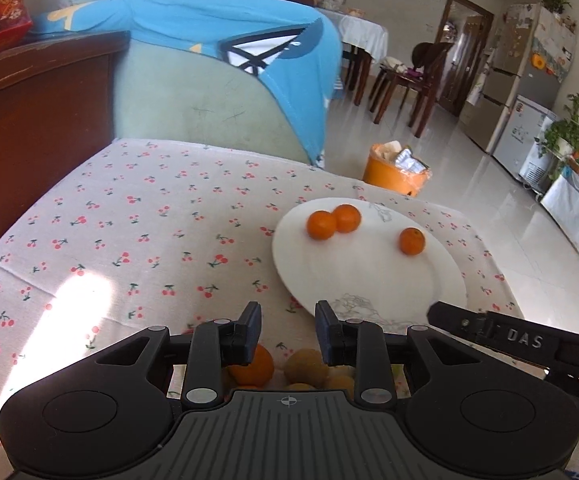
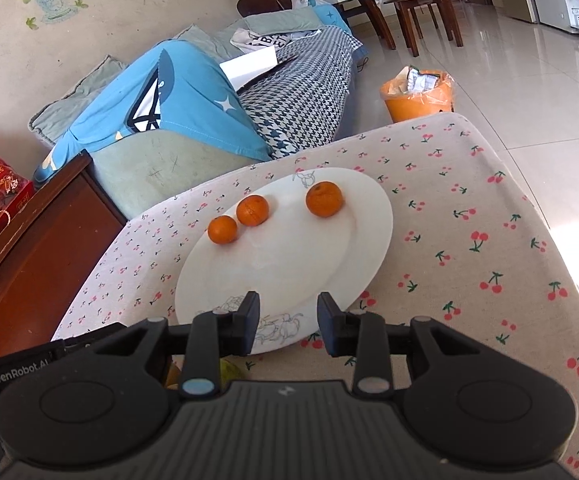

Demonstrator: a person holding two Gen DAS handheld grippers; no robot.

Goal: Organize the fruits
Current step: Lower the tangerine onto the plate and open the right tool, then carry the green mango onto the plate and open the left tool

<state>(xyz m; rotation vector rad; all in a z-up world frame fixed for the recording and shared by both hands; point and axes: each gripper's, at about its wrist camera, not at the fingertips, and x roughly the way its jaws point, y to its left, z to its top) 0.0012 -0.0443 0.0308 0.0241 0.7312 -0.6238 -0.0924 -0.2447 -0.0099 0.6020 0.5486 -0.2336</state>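
Both grippers angled down over the near edge of the white plate (image 2: 369, 216), nothing held.

Left gripper (image 1: 288, 334) sits left of the plate, jaws narrowly apart and empty; right gripper (image 2: 288, 326) the same, tips over the plate's near rim. Three oranges (image 2: 251, 210) rest on the plate's far half. More fruit (image 1: 305, 366), probably an orange and some greenish ones, lies under the left gripper, mostly hidden.
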